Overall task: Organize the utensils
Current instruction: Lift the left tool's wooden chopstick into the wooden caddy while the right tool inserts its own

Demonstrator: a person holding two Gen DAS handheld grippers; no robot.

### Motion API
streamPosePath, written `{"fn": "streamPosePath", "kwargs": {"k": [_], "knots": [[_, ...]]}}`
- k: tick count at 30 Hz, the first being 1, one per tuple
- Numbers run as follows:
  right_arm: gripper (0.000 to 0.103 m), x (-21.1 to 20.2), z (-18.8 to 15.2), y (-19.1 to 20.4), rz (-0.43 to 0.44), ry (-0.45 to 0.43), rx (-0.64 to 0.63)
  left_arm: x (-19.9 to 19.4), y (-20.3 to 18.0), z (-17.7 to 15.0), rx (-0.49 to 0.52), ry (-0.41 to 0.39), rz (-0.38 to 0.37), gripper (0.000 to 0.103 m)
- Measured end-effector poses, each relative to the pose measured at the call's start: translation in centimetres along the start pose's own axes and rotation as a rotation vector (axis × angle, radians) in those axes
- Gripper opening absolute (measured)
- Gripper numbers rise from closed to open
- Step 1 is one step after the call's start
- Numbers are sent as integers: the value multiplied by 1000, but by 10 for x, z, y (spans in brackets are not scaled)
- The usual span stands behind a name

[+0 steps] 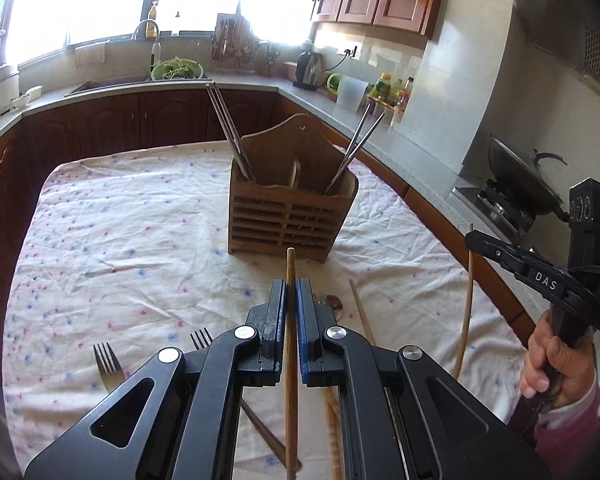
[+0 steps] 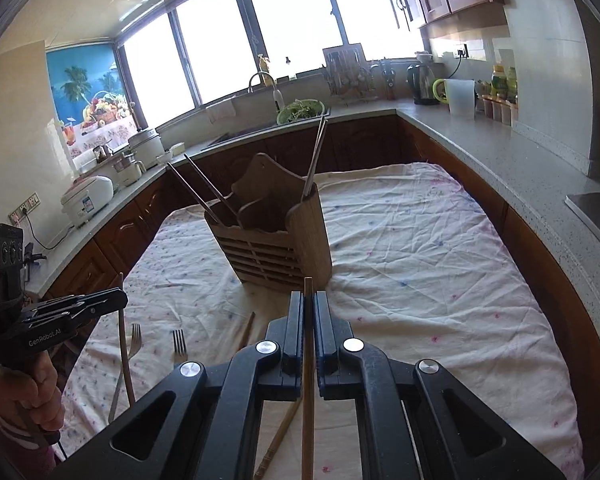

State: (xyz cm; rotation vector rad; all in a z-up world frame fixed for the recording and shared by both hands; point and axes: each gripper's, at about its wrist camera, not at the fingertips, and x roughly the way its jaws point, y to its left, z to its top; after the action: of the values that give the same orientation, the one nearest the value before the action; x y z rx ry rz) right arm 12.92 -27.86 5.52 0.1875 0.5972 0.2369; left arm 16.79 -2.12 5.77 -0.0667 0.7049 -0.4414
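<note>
Each gripper is closed on one wooden chopstick. In the left wrist view, the left gripper (image 1: 291,300) has its fingers (image 1: 277,304) pressed against a wooden chopstick (image 1: 290,360), which runs lengthwise between them with its tip projecting toward the wooden utensil holder (image 1: 292,216). In the right wrist view, the right gripper (image 2: 309,312) is likewise clamped on a second wooden chopstick (image 2: 308,380), aligned with the fingers. This lengthwise grip is judged to allow end-first insertion into a compartment.

The holder stands upright on the cloth-covered tabletop (image 1: 140,220), ahead of both grippers. Metal chopsticks (image 1: 228,132) are already leaned in its left and right compartments.

Two forks (image 1: 107,364), a spoon (image 1: 332,304) and further wooden chopsticks (image 1: 362,312) remain flat on the cloth, so the sorting is judged incomplete.
</note>
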Motion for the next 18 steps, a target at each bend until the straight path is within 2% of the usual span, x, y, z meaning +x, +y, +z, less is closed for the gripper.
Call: {"fn": "streamPosePath", "kwargs": {"k": [9, 18], "knots": [[5, -35, 18, 20, 16, -89, -32, -37, 3, 4, -15, -93, -7, 4], [5, -40, 27, 24, 31, -124, -31, -50, 6, 10, -17, -131, -5, 4]]}}
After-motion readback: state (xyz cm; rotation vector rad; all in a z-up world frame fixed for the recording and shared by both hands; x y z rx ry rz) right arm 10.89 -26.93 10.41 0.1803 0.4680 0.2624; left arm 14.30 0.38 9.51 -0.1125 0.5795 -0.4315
